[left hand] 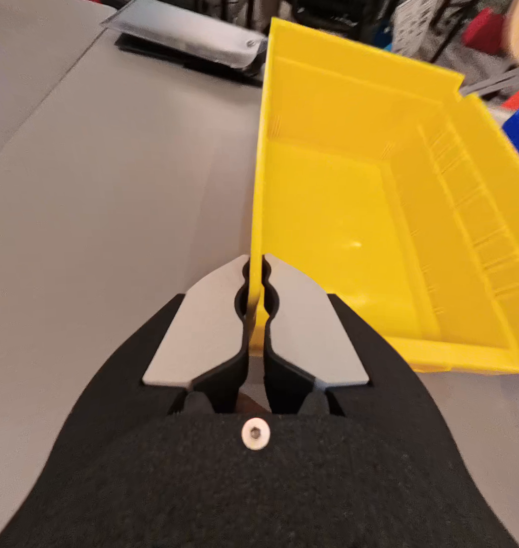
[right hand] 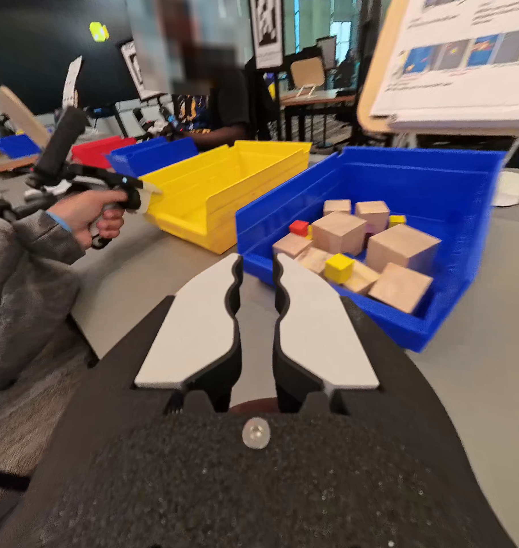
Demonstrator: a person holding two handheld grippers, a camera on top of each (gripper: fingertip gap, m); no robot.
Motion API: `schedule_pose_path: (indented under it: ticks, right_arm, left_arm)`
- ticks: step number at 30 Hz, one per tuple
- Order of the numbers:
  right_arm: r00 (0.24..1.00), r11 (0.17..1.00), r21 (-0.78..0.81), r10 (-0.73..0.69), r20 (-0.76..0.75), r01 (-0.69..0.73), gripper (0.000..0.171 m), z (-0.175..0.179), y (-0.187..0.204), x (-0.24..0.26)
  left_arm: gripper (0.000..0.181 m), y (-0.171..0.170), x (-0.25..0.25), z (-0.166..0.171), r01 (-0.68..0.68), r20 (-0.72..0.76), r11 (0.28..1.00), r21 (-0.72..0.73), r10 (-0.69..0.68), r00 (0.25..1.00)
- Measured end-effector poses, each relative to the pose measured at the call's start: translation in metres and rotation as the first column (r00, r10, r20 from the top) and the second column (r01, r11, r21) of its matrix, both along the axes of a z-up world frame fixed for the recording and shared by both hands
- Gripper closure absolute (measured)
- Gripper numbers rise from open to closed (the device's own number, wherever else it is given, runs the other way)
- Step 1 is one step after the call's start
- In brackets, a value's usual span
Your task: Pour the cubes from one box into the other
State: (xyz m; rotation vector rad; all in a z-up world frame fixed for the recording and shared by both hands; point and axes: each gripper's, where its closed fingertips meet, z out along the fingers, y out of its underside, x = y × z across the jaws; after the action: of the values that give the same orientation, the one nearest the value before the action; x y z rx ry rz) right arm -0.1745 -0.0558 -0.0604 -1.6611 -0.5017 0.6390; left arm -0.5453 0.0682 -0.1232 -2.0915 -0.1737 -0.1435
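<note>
Grey tabletop below, my left gripper clamps the empty yellow bin's wall; my right gripper, fingers apart, must next grip the cube-filled blue bin.

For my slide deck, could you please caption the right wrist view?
Open right tongs near a blue box of cubes; left tongs grip the empty yellow box.

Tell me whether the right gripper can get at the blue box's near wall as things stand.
Probably yes: the right gripper is open, empty and just short of the blue box; nothing lies between them on the table.
</note>
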Motion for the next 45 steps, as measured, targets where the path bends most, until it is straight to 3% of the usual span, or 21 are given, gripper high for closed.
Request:
schedule_pose_path:
  ticks: [3,6,9,11,14,16,19,21,27,30,32,36,40,43,45]
  right_arm:
    - [0.995,0.995,-0.070,0.069,0.072,-0.064,0.151,-0.024,-0.008,-0.034]
    - [0.988,0.984,-0.152,0.111,0.106,-0.094,0.137,-0.045,-0.016,-0.075]
    - [0.991,0.984,-0.174,0.067,0.112,-0.047,0.115,-0.055,-0.017,-0.114]
    - [0.989,0.981,-0.196,0.033,0.147,-0.004,0.110,-0.061,-0.012,-0.131]
    - [0.986,0.955,-0.290,0.103,0.132,-0.061,0.130,-0.066,-0.017,-0.159]
    - [0.984,0.956,-0.294,0.048,0.171,0.004,0.161,-0.060,-0.013,-0.152]
    - [0.979,0.977,-0.199,-0.031,0.202,0.072,0.167,-0.043,-0.015,-0.139]
    - [0.980,0.989,-0.094,-0.096,0.174,0.114,0.167,-0.011,-0.014,-0.122]
    - [0.944,0.938,0.158,-0.322,0.068,0.308,0.167,0.121,0.009,-0.009]
    - [0.903,0.891,0.180,-0.429,0.037,0.416,0.167,0.158,0.028,0.080]
    - [0.860,0.849,0.192,-0.508,0.038,0.493,0.167,0.166,0.037,0.148]
    - [0.766,0.764,0.083,-0.643,0.005,0.640,0.167,0.139,0.051,0.284]
    - [0.751,0.748,-0.068,-0.659,0.041,0.660,0.167,0.056,0.079,0.390]
    - [0.695,0.673,-0.176,-0.703,0.149,0.718,0.166,-0.013,0.083,0.448]
    - [0.694,0.652,-0.254,-0.706,0.139,0.714,0.166,-0.040,0.082,0.471]
  left_arm:
    - [0.177,-0.048,0.015,-0.001,-0.057,0.022,0.998,0.014,0.057,0.998]
    - [0.177,-0.108,0.025,-0.001,-0.132,-0.035,0.991,0.017,0.133,0.991]
    - [0.178,-0.158,0.038,0.000,-0.186,-0.007,0.981,0.057,0.186,0.982]
    - [0.178,-0.183,0.044,0.000,-0.200,-0.005,0.978,0.054,0.200,0.980]
    - [0.177,-0.209,0.051,0.000,-0.199,-0.021,0.979,0.047,0.200,0.980]
    - [0.176,-0.223,0.052,0.004,-0.228,-0.073,0.972,0.054,0.231,0.970]
    - [0.176,-0.233,0.066,0.027,-0.238,-0.145,0.963,0.129,0.256,0.956]
    - [0.177,-0.229,0.080,0.058,-0.211,-0.174,0.949,0.235,0.255,0.951]
    - [0.177,-0.170,0.178,0.174,-0.019,-0.184,0.888,0.459,0.117,0.976]
    - [0.177,-0.129,0.262,0.216,0.104,-0.206,0.854,0.510,0.004,0.978]
    - [0.177,-0.106,0.328,0.225,0.196,-0.249,0.837,0.510,-0.075,0.966]
    - [0.176,-0.069,0.465,0.189,0.318,-0.247,0.842,0.435,-0.229,0.942]
    - [0.177,-0.031,0.570,0.123,0.327,-0.183,0.882,0.341,-0.279,0.943]
    - [0.177,-0.020,0.628,0.066,0.365,-0.205,0.906,0.217,-0.323,0.924]
    - [0.177,-0.020,0.651,0.034,0.392,-0.196,0.909,0.140,-0.363,0.911]
